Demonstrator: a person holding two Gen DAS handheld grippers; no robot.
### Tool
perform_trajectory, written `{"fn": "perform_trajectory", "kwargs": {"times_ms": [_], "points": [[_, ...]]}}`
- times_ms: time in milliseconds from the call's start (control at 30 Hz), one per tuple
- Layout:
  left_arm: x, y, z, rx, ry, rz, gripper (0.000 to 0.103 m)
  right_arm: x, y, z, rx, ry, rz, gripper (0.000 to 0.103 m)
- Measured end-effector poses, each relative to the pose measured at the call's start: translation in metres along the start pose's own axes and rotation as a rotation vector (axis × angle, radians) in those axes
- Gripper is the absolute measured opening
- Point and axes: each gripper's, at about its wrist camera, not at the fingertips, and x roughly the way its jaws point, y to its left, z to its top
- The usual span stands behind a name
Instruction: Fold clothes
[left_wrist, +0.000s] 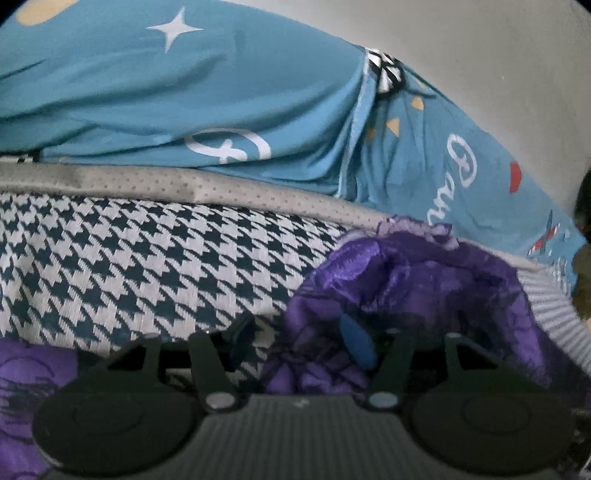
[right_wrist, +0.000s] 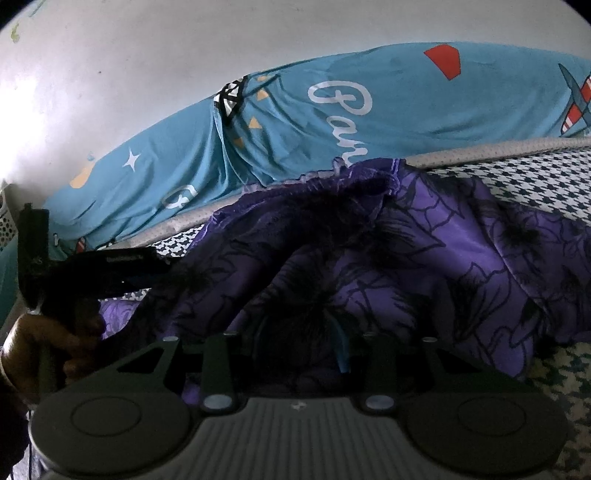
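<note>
A purple satin garment with black flower outlines lies bunched on the houndstooth bed cover. In the left wrist view a raised heap of the garment sits right of centre. My left gripper is open; the cloth presses against its blue right pad, and bed cover shows beside the dark left finger. From the right wrist view the left gripper is held by a hand at the garment's left edge. My right gripper is buried in dark folds; only a thin blue pad edge shows.
A teal printed pillow or duvet with white lettering and stars runs along the back against a pale wall. A grey dotted border edges the bed cover. More houndstooth cover lies to the right.
</note>
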Motion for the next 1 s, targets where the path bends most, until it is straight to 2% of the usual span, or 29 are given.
{"fn": "perform_trajectory", "kwargs": {"times_ms": [33, 133, 267, 333, 467, 700, 800, 867, 1000], "points": [[0.001, -0.001, -0.001, 0.005, 0.001, -0.004, 0.054, 0.000, 0.000, 0.000, -0.002, -0.001, -0.002, 0.037], [0.002, -0.004, -0.004, 0.005, 0.007, -0.032, 0.035, 0.000, 0.001, -0.001, -0.008, -0.005, -0.007, 0.037], [0.000, -0.012, -0.011, 0.035, -0.024, 0.003, 0.014, -0.001, 0.001, -0.001, -0.012, -0.011, -0.010, 0.037], [-0.003, -0.018, -0.013, 0.059, -0.051, 0.025, 0.010, -0.002, 0.002, 0.000, -0.014, -0.015, -0.008, 0.037], [-0.010, -0.034, -0.014, 0.128, -0.114, 0.095, 0.009, -0.002, 0.001, 0.001, -0.011, -0.019, -0.007, 0.037], [-0.034, -0.043, 0.007, 0.211, -0.283, 0.271, 0.008, -0.012, -0.002, 0.008, 0.004, -0.058, 0.013, 0.037], [-0.039, -0.042, 0.017, 0.227, -0.334, 0.324, 0.009, -0.012, 0.000, 0.009, 0.000, -0.056, 0.021, 0.037], [-0.037, -0.038, 0.023, 0.224, -0.331, 0.342, 0.009, -0.010, 0.000, 0.008, -0.004, -0.049, 0.022, 0.037], [-0.017, -0.021, 0.027, 0.153, -0.216, 0.359, 0.011, -0.007, -0.001, 0.010, 0.001, -0.035, 0.020, 0.037]]}}
